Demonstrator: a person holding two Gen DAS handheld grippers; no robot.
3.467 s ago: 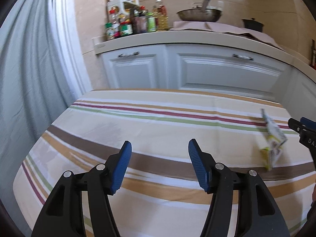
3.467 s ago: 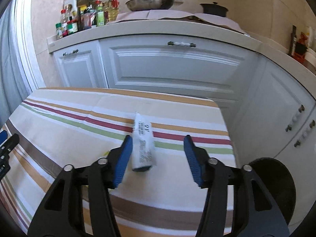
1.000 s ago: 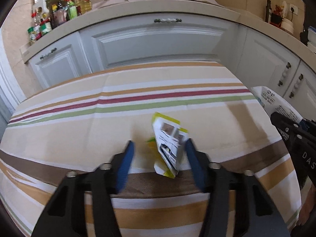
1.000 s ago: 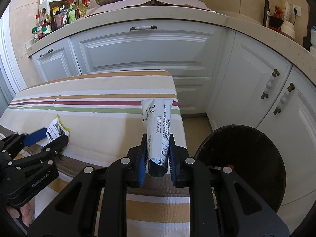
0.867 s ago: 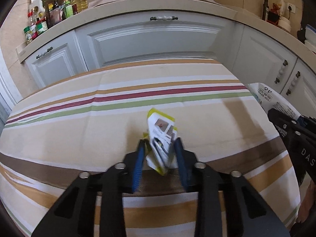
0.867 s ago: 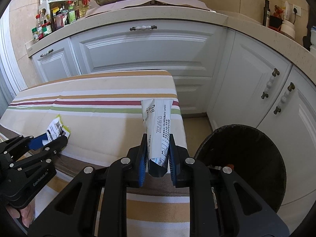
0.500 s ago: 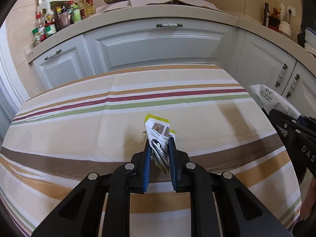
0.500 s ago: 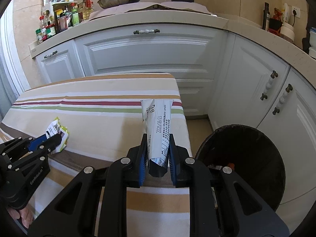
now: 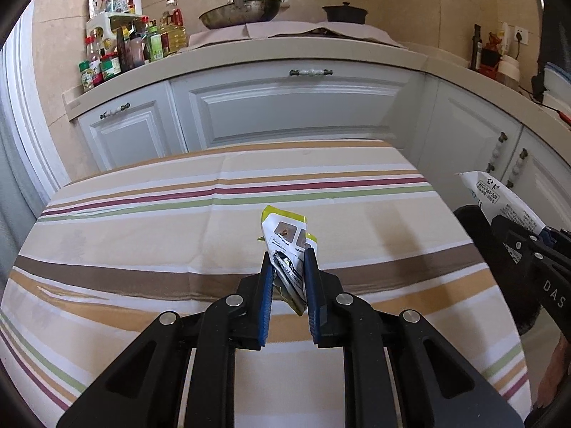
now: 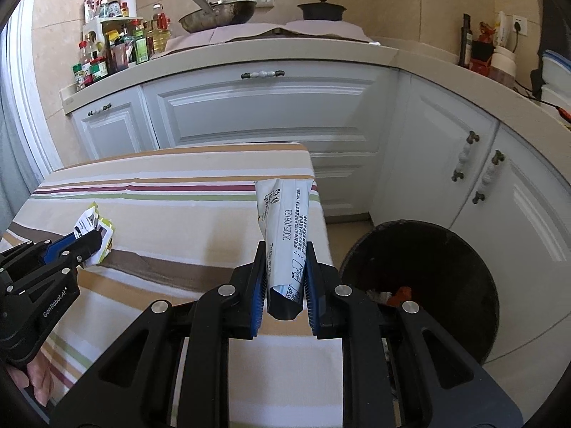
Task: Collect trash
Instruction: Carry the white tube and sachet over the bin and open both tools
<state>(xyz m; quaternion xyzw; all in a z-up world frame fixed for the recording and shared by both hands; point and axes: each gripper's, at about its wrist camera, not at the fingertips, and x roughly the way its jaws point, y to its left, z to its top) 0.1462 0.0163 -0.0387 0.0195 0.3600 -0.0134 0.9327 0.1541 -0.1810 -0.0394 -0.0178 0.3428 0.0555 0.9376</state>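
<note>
My left gripper is shut on a crumpled yellow-and-white wrapper, which it holds just above the striped tablecloth. The same wrapper shows at the left of the right wrist view, in the left gripper. My right gripper is shut on a white printed packet that sticks up between its blue pads, over the table's right edge. That packet also appears at the right of the left wrist view. A black round bin stands on the floor right of the table, with some scraps inside.
White cabinets run behind and to the right of the table under a beige counter. Bottles and jars, a wok and a black pot stand on it. A grey curtain hangs at the left.
The left gripper's jaws closed around the yellow-and-white wrapper and lifted it off the cloth. Both grippers have risen and drawn back a little. The right gripper kept its grip on the white packet.
</note>
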